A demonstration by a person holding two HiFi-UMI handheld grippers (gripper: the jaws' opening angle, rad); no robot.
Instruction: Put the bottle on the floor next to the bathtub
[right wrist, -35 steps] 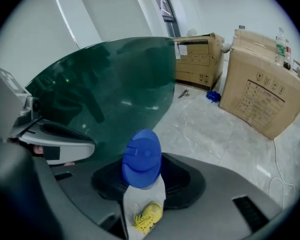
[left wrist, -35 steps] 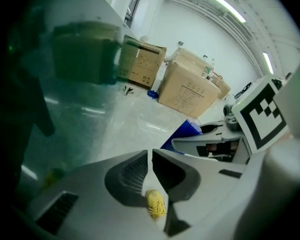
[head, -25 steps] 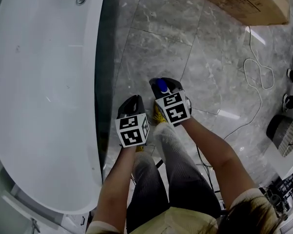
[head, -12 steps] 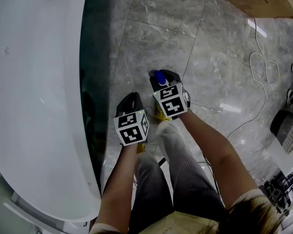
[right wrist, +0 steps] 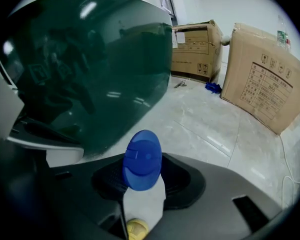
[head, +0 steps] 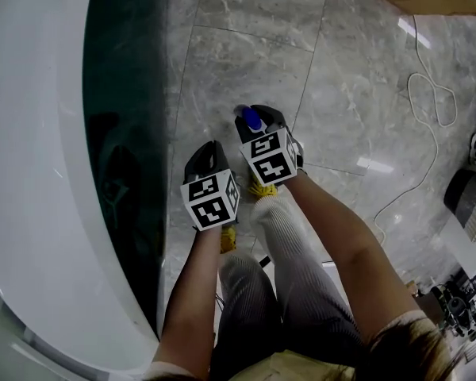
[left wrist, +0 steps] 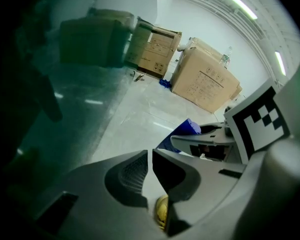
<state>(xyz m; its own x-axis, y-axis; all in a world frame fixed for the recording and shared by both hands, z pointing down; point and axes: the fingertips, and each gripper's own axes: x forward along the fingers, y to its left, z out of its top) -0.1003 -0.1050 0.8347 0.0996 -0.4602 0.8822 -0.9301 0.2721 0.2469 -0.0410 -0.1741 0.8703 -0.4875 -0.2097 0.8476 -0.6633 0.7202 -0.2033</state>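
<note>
Right gripper [head: 259, 121] clamped on blue-capped bottle [right wrist: 141, 160]; left gripper [left wrist: 150, 157] jaws together, empty. Bathtub [head: 32, 173] at 9 o'clock. Risk: release before base meets floor [head: 246, 62], bottle topples, rolls.

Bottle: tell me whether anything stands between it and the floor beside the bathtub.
Nothing visible does. The right tool holds the bottle above bare grey floor that runs clear to the bathtub's dark side. The left tool, shut and empty, hangs beside it, off that path.

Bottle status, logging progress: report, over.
Right gripper shut on bottle. Left gripper shut, empty. Bottle held above floor beside bathtub. Nothing in the way.
</note>
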